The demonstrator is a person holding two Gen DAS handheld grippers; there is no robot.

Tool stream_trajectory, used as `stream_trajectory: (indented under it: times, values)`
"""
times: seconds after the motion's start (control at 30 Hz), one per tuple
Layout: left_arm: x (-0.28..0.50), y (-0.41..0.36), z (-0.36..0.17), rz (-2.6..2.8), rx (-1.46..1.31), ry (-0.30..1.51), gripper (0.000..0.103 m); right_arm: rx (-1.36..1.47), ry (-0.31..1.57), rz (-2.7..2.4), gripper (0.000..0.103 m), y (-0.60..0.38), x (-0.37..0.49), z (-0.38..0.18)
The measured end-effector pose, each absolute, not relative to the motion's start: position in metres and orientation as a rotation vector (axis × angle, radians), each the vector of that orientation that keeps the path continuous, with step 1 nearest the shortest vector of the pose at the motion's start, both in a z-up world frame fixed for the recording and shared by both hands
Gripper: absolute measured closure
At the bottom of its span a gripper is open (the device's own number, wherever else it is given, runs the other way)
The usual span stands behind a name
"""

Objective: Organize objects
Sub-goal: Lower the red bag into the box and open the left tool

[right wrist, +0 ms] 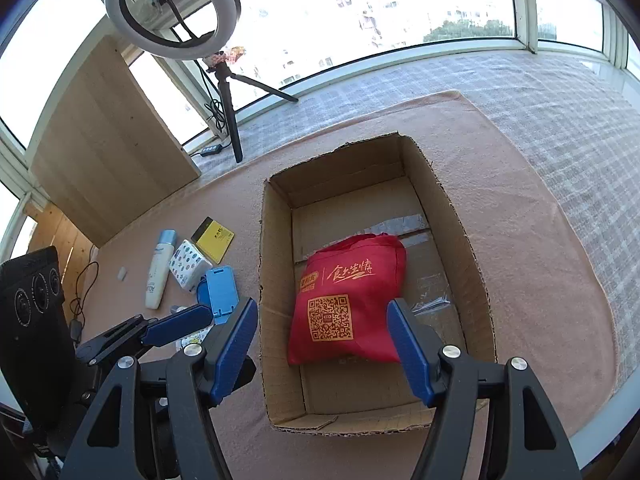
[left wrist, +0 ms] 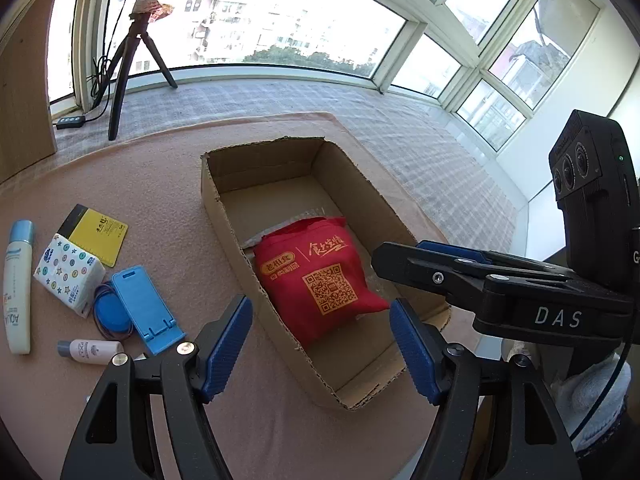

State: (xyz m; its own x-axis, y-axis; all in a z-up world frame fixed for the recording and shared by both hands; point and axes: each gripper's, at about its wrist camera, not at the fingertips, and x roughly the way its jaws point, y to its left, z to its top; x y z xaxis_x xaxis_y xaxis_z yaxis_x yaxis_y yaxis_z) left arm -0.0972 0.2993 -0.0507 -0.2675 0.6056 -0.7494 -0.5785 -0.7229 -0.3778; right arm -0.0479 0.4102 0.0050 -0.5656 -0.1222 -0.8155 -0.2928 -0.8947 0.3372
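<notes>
An open cardboard box sits on the pink cloth with a red bag carrying a QR code lying inside. My left gripper hovers open over the box's near left corner, nothing between its blue pads. My right gripper is open above the box's near end, also holding nothing. Left of the box lie a white tube, a tissue pack, a yellow booklet, a blue phone stand, a blue disc and a small bottle.
A ring light on a tripod stands by the window at the back left, beside a wooden board. Clear plastic lies on the box floor right of the bag. The far half of the box floor is bare. A checked cloth covers the surface beyond.
</notes>
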Motion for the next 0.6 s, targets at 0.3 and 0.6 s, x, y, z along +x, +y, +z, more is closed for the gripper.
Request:
stream_trajectory:
  times: [0.3,0.6]
  values:
    - [-0.117,0.223,-0.059,2.141,-1.284,-0.087,0.029,-1.389,0.662,2.634,0.039,0.377,-0.039,0.013]
    - [-0.148,0.152,-0.085,2.239,-1.415,-0.159,0.029,-1.426,0.571,2.655,0.039,0.325,-0.033,0.009]
